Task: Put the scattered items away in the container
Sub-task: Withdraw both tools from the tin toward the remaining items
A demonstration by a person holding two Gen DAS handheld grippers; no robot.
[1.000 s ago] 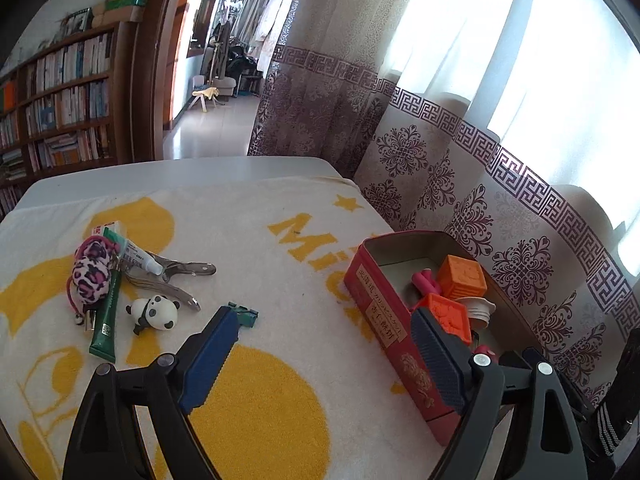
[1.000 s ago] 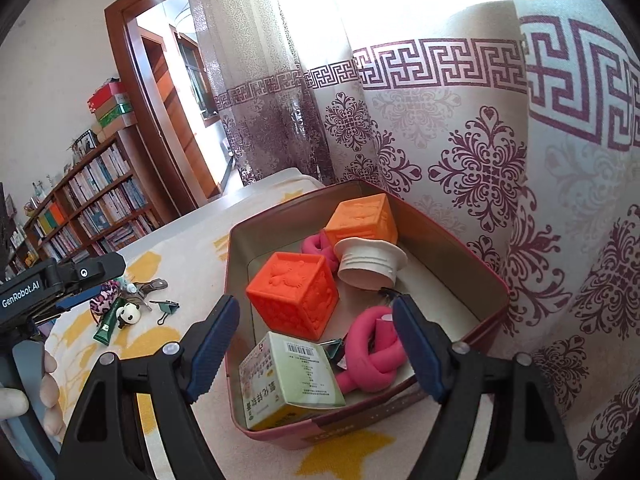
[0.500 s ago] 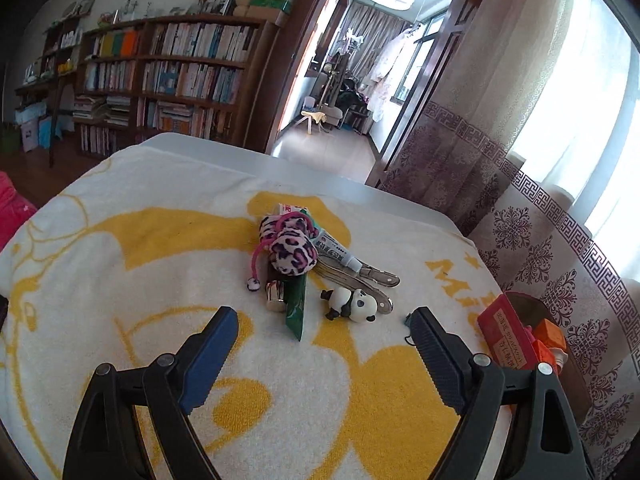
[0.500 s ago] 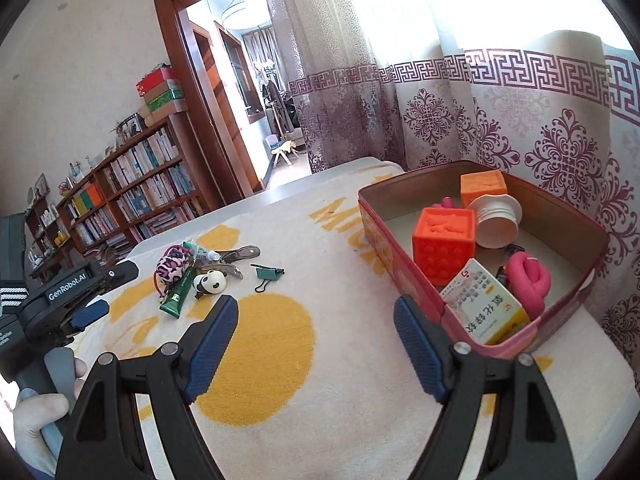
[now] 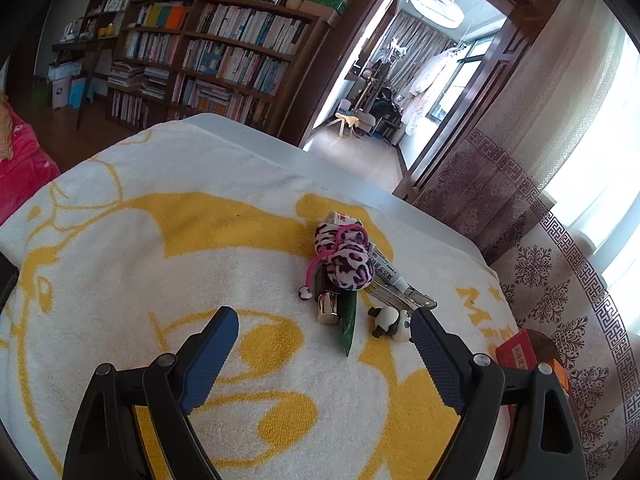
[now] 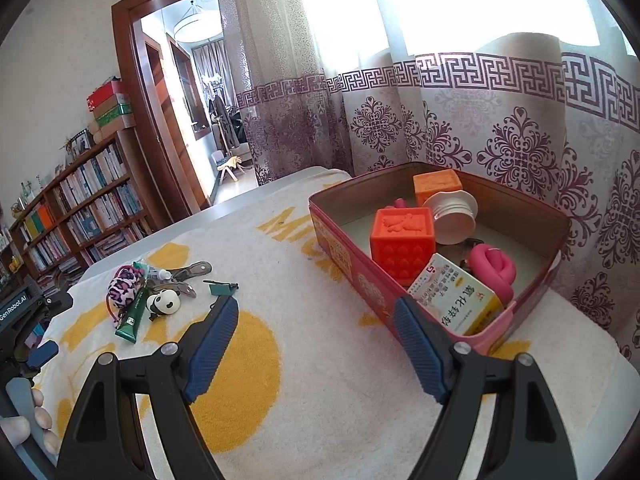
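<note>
Now, by part:
Left gripper (image 5: 324, 322): jaws spread, empty, lower centre.
Right gripper (image 6: 314, 314): jaws spread, empty.
Scattered pile (image 6: 138, 294): centre left, on towel (image 6: 320, 360).
Red box (image 6: 344, 256): right, part filled.

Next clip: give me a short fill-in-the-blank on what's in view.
1. The red tin holds two ____ cubes.
2. The panda figure lies on the ____, outside the tin.
3. Both tongs, left and right, are ____ and hold nothing.

Missing: orange; towel; open
</note>
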